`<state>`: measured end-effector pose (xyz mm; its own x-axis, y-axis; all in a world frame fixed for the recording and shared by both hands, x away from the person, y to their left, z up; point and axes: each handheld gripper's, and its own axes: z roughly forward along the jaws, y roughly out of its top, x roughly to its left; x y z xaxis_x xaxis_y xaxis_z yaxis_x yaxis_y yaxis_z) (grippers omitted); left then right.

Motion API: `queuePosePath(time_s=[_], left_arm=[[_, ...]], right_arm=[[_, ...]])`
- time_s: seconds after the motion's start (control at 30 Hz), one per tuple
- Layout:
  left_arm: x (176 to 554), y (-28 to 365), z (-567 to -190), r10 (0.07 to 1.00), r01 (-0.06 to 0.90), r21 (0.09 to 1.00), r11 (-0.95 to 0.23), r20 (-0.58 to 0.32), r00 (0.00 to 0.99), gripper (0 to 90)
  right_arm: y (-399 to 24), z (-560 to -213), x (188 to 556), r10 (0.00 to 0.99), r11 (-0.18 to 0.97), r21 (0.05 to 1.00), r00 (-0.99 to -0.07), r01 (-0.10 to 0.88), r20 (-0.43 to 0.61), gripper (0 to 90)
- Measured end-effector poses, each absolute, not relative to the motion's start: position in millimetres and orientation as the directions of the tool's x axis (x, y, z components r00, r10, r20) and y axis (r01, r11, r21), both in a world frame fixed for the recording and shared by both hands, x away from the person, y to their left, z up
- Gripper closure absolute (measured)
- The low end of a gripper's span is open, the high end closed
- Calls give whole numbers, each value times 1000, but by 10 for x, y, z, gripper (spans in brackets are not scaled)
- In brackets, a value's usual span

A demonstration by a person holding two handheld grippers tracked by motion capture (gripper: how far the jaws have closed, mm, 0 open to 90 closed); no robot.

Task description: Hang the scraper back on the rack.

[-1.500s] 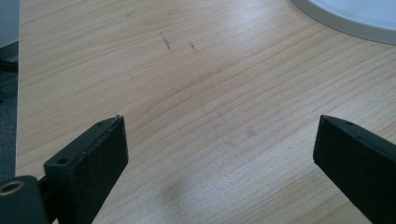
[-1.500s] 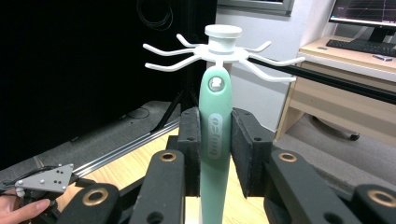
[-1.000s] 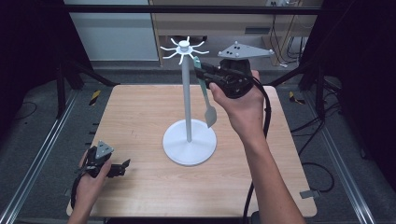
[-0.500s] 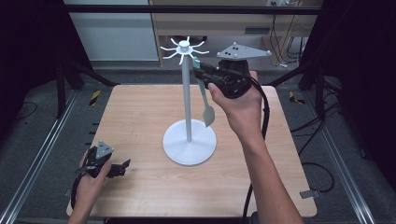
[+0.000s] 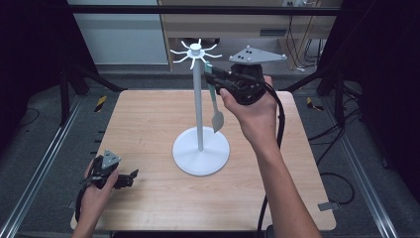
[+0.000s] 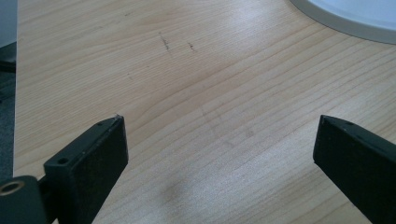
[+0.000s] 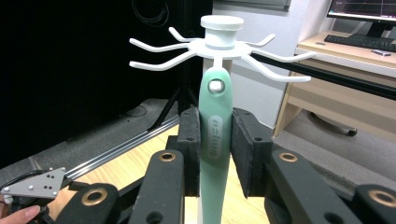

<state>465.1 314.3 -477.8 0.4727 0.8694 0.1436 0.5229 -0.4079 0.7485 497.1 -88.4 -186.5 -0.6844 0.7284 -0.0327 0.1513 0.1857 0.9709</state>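
Wood-grain tabletop (image 5: 148, 129) carries a white hook stand (image 5: 199, 106) at its middle, inside a dark-framed bay with a desk and cables behind.

Up by the stand's crown of hooks (image 7: 219, 46), the right gripper (image 7: 215, 154) has its two pads pressed on the handle of a mint-green utensil (image 7: 215, 140), one pad on each flat side. The utensil's long axis runs vertically: from the jaws it rises a short way to its hanging hole, which sits just under the hub, where a white peg or hook tip appears to show through it; whether the hole is fully seated on a hook cannot be told. Below the jaws the handle drops along the pole, just beside it, to the utensil's blade end (image 5: 217, 120) above the round base (image 5: 200, 151). The coming move likely turns on that hole-to-hook fit straight above the pads.

Well apart, at the near left corner, the left gripper (image 5: 119, 179) rests low over the wood, jaws wide apart with nothing between them; the base's rim (image 6: 345, 18) lies ahead of them and to one side. The right hand is plainly the nearer one. No containers are present.
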Motion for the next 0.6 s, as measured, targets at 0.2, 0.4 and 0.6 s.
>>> queuePosePath(time_s=[0.2, 0.4, 0.6], left_arm=[[4653, 3144, -4779, 870, 523, 749, -408, 144, 472, 29], [4654, 3144, -4780, 870, 523, 748, -408, 144, 472, 29], [4652, 3143, -4779, 869, 524, 747, -409, 145, 473, 29]], right_arm=[[-898, -1860, 4972, 727, 184, 970, -686, 157, -27, 736], [-931, -1856, 4945, 724, 183, 970, -690, 158, -24, 710], [-1023, -1869, 4895, 730, 182, 970, -683, 158, -26, 703]])
